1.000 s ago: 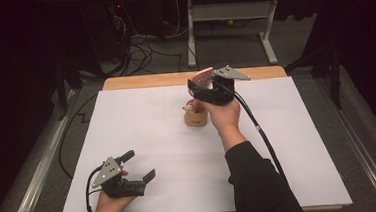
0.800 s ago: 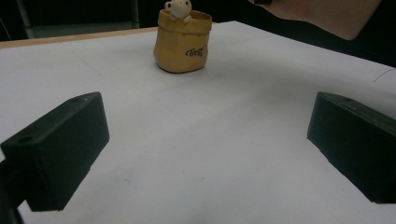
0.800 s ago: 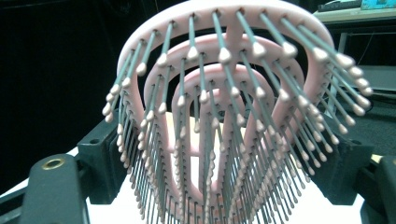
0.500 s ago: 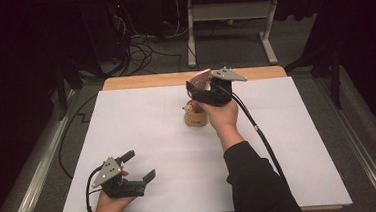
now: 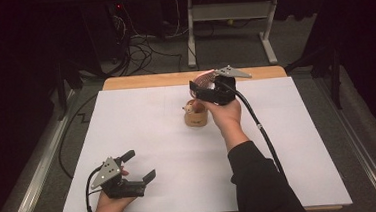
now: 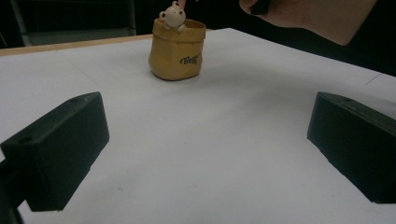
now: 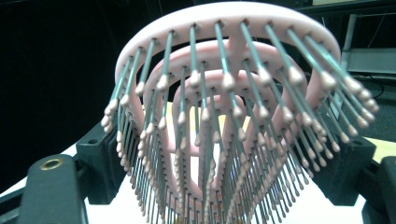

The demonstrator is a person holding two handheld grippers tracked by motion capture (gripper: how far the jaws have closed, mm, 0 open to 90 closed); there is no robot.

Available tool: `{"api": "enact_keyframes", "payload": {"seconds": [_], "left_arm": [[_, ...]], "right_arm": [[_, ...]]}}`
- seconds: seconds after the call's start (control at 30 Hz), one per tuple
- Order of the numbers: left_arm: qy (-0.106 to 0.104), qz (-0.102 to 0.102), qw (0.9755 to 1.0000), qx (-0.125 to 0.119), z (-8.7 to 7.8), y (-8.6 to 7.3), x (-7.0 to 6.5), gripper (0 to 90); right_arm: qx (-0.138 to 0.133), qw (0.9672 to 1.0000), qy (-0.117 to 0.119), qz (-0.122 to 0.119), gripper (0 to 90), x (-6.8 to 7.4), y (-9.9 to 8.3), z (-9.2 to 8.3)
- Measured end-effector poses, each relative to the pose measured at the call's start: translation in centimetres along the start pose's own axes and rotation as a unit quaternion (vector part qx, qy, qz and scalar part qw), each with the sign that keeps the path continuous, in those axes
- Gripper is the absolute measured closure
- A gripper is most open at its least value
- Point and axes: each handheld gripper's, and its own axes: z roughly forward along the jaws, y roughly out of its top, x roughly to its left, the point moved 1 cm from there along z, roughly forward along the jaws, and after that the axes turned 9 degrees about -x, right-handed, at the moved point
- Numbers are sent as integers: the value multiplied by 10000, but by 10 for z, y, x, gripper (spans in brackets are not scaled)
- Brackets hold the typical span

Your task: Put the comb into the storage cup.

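A: We see the pink brush clamped between the jaws of the right tool, its handle hidden; bristles crowd the right gripper view. In the high view it is a small pink patch above the far part of the bench.

B: Just beside it stands the yellow pot with a little bear figure; we can't tell whether they touch.

A: Our left tool rests at the near edge, jaws wide apart, holding nothing.

Hairbrush above holder, between tongs
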Motion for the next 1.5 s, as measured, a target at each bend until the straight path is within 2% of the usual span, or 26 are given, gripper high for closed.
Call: {"api": "enact_keyframes", "payload": {"seconds": [0.37, 0.97, 1.5], "left_arm": [[-56, 46, 10000, 1, 0, 0, -2, 0], [-38, 45, 10000, 19, 0, 0, -1, 0], [-65, 62, 10000, 16, 1, 0, -3, 0]], "right_arm": [[67, 9997, -218, -74, 174, -3, -1, -1], [126, 9986, -506, 79, 146, -16, -3, -9], [149, 9985, -519, 95, 119, -28, -12, -23]]}}
